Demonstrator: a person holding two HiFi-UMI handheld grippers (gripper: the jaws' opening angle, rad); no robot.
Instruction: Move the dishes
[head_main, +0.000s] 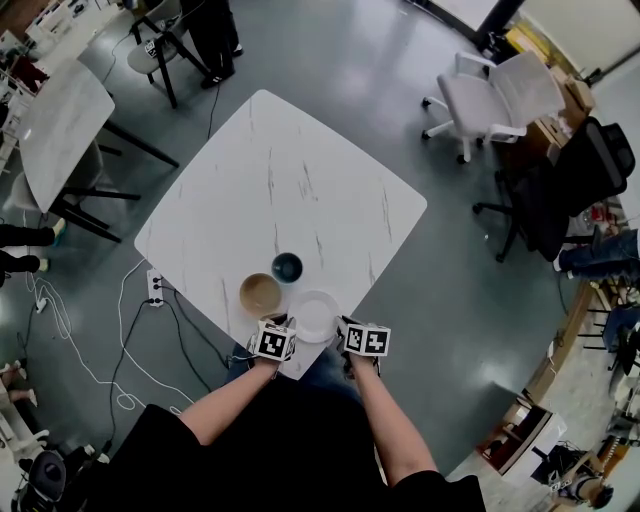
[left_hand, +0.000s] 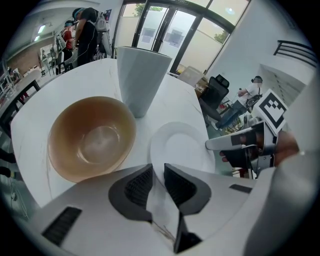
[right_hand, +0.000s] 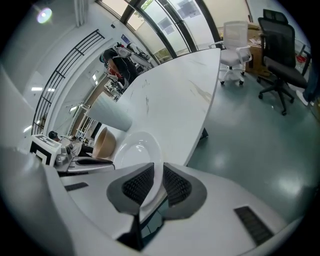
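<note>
A white plate (head_main: 315, 315) lies at the near corner of the white marble table (head_main: 290, 170). Both grippers hold it by the rim. My left gripper (head_main: 272, 343) (left_hand: 157, 174) is shut on the plate's near-left edge, and the plate (left_hand: 181, 146) spreads out just past its jaws. On the opposite rim my right gripper (head_main: 365, 340) (right_hand: 158, 171) is shut, the plate (right_hand: 136, 148) running between its pads. A tan bowl (head_main: 260, 294) (left_hand: 92, 137) sits just left of the plate. A pale cup with a dark blue inside (head_main: 287, 267) (left_hand: 141, 75) stands behind both.
The table's near edge lies right under the grippers, with grey floor beyond. A white office chair (head_main: 495, 100) and a black one (head_main: 570, 185) stand off to the right. Cables and a power strip (head_main: 154, 288) lie on the floor at the left. A second table (head_main: 55, 125) is at far left.
</note>
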